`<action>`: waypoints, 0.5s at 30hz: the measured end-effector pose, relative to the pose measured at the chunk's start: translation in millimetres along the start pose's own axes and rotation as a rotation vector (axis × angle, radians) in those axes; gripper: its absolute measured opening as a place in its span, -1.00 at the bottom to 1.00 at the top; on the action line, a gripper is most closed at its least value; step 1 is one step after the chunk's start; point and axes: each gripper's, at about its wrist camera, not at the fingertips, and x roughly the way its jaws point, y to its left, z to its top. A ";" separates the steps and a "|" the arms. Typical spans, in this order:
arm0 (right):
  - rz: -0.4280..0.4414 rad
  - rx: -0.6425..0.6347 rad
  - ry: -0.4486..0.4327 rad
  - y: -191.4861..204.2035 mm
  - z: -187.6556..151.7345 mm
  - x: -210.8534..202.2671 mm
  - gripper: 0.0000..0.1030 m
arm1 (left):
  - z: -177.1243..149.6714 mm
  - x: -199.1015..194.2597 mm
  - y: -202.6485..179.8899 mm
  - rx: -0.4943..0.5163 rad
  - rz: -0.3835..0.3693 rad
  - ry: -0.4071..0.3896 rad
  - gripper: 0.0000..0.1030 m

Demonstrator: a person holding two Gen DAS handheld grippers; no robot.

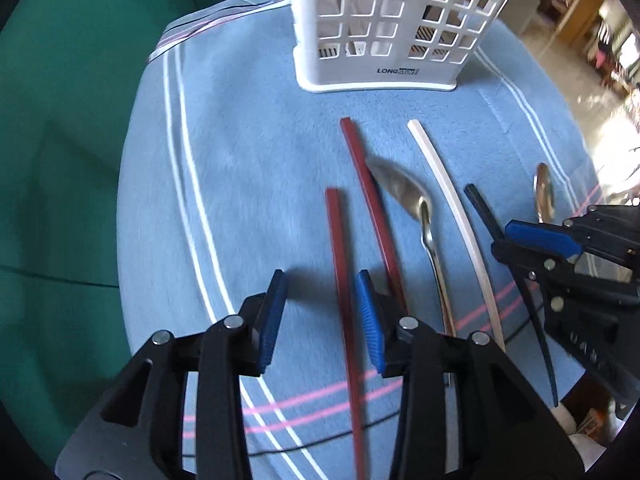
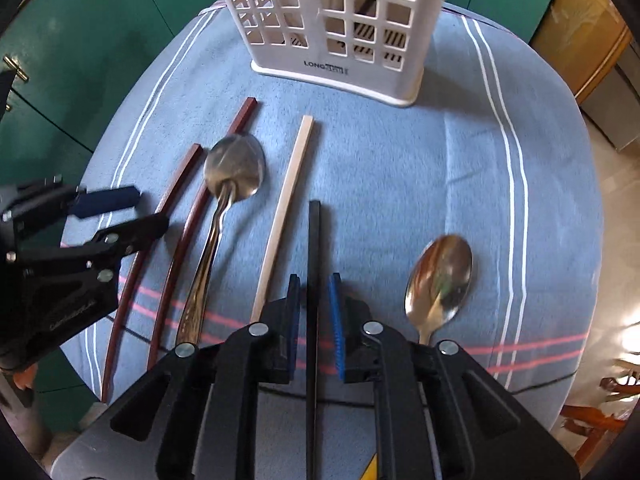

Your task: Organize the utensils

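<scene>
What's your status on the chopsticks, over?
Left tongs open over the red chopstick, nothing held. Right tongs straddle the black chopstick; grip unclear. White caddy ahead, path unobstructed.

Your left gripper [image 1: 320,312] hangs with jaws apart over the blue cloth [image 1: 248,184], a red chopstick [image 1: 342,300] between its pads, untouched. Ahead stands the white caddy [image 1: 384,68]; a spoon [image 1: 404,192] lies right.

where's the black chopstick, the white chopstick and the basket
black chopstick [image 2: 315,240], right wrist view, upper shaft ahead of the tool
white chopstick [image 2: 289,188], right wrist view, mid shaft
basket [image 2: 340,70], right wrist view, solid base band by the logo
</scene>
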 end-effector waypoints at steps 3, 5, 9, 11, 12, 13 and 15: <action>-0.019 -0.037 0.031 5.4 14.1 4.5 -0.70 | 14.3 4.1 -7.6 0.063 0.015 0.047 -0.26; -0.015 -0.045 0.061 5.2 22.6 6.9 -0.68 | 22.3 6.7 -7.4 0.072 0.005 0.074 -0.22; -0.005 -0.052 0.111 3.8 35.0 12.5 -0.67 | 38.4 13.2 -1.8 0.075 -0.009 0.109 -0.01; -0.001 -0.052 0.128 5.4 43.9 17.6 -0.67 | 44.8 15.1 -1.2 0.074 -0.009 0.117 0.00; 0.002 -0.049 0.134 6.2 47.9 19.3 -0.67 | 47.5 15.8 -1.8 0.077 -0.006 0.122 0.00; 0.006 -0.044 0.141 7.1 51.8 21.1 -0.66 | 50.6 16.1 -2.8 0.079 -0.005 0.123 0.00; 0.007 -0.044 0.143 5.4 53.5 21.7 -0.66 | 53.4 16.6 -3.2 0.080 -0.008 0.121 -0.04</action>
